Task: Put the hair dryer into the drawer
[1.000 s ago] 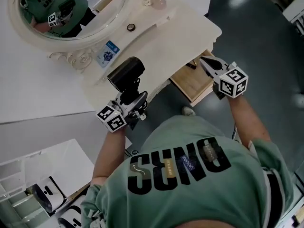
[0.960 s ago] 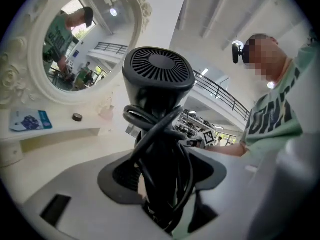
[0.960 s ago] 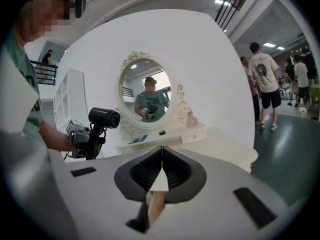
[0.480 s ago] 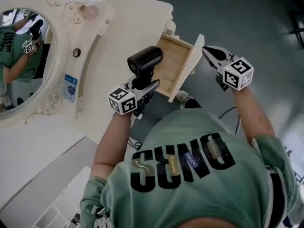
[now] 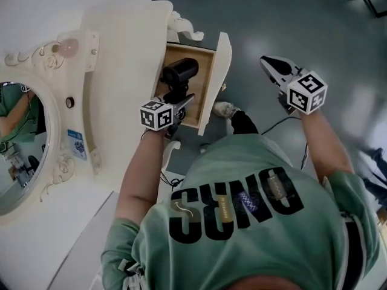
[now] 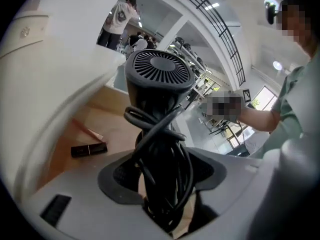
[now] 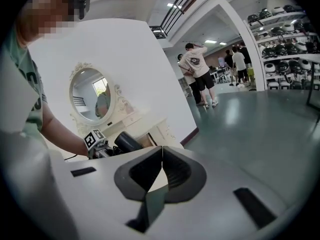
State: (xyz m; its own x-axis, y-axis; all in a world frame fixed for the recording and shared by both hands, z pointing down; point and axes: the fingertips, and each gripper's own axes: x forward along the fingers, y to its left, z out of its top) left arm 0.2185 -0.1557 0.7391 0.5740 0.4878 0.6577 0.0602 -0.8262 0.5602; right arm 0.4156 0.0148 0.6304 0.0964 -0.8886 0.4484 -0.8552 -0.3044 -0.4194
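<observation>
The black hair dryer [image 5: 179, 73] hangs just over the open wooden drawer [image 5: 204, 71] of the cream dressing table [image 5: 121, 71]. My left gripper [image 5: 176, 103] is shut on its handle, where the black cord [image 6: 165, 159] is wound. In the left gripper view the dryer's round rear grille [image 6: 157, 70] faces the camera, above the drawer floor [image 6: 107, 129]. My right gripper [image 5: 268, 63] is shut and holds nothing; it hovers over the grey floor, right of the drawer front [image 5: 219, 77]. From the right gripper view, its jaws [image 7: 161, 151] meet, and the dryer [image 7: 127, 143] shows beyond.
A black tube [image 6: 89, 149] and a thin pinkish stick [image 6: 87, 130] lie in the drawer. The table top carries an oval mirror [image 5: 18, 156], a blue card [image 5: 77, 145] and a pink bottle [image 5: 68, 47]. People [image 7: 197, 71] stand far across the hall.
My left gripper has carried the dryer off the table top and down to the open drawer. The right gripper has drawn away from the drawer front toward the right.
</observation>
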